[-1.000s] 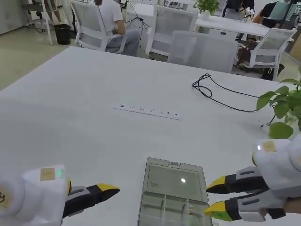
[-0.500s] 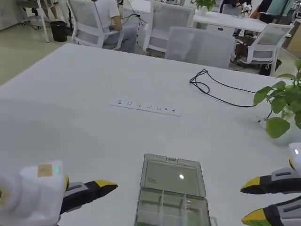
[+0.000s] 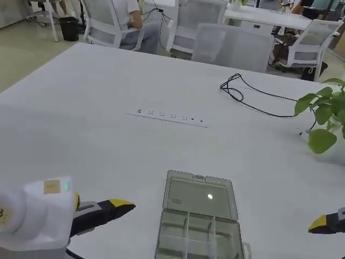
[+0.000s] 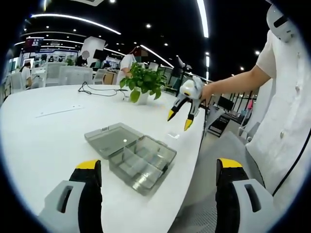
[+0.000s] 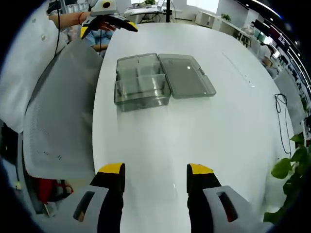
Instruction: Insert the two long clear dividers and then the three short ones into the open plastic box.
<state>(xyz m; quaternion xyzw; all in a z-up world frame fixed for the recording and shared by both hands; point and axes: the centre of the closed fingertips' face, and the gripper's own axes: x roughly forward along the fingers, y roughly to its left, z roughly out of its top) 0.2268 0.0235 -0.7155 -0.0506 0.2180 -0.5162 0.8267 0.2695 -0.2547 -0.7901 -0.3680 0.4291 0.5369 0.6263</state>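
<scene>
Left gripper (image 4: 158,164) and right gripper (image 5: 155,169), jaws spread and empty, flank the open clear plastic box (image 5: 141,103); its clear dividers (image 5: 137,76) seem seated, so verify before pressing.

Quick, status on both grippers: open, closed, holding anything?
Left gripper: open, fingers wide apart, holding nothing.
Right gripper: open, holding nothing.

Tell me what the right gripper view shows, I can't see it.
An open clear plastic box with dividers inside sits on a white table, its lid lying flat. The right gripper points at it, jaws open.
</scene>
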